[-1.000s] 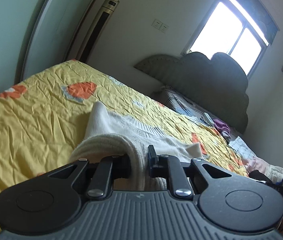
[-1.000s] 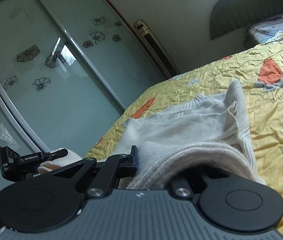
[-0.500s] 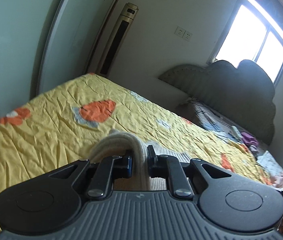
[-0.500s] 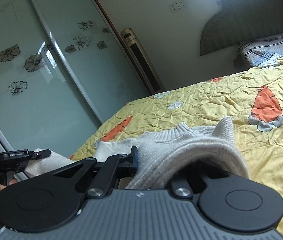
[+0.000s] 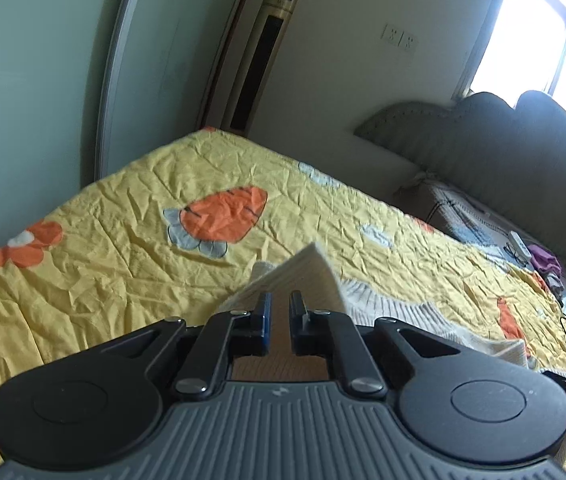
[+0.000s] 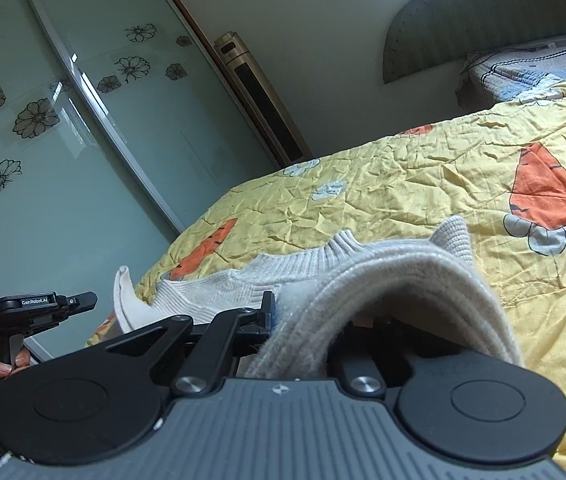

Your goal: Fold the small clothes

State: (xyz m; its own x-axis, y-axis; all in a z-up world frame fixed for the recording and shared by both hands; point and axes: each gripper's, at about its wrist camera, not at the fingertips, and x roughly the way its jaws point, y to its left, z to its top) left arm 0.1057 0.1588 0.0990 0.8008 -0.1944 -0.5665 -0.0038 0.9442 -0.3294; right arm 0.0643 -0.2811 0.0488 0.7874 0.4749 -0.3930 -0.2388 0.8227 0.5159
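A cream knitted sweater (image 6: 283, 280) lies partly folded on the yellow bed. My right gripper (image 6: 299, 312) is shut on a thick fold of it; the knit drapes over my right finger and hides it. In the left wrist view my left gripper (image 5: 277, 320) has a narrow gap between its fingers, and a corner of the sweater (image 5: 303, 280) stands just beyond and below them. I cannot tell whether cloth is pinched there. The right wrist view shows the left gripper (image 6: 79, 300) held in a hand beside a raised sweater corner (image 6: 127, 304).
The yellow bedspread (image 5: 123, 240) with orange carrot prints covers the bed. A sliding glass wardrobe (image 6: 63, 120) and a tall standing air conditioner (image 5: 267, 60) stand beyond its far edge. A dark headboard (image 5: 503, 152) and a pillow with small items lie at the right.
Both grippers have moved forward over the bed with the sweater. The thick fold between my left fingers is gone from the gap; a loose corner now stands beyond them.
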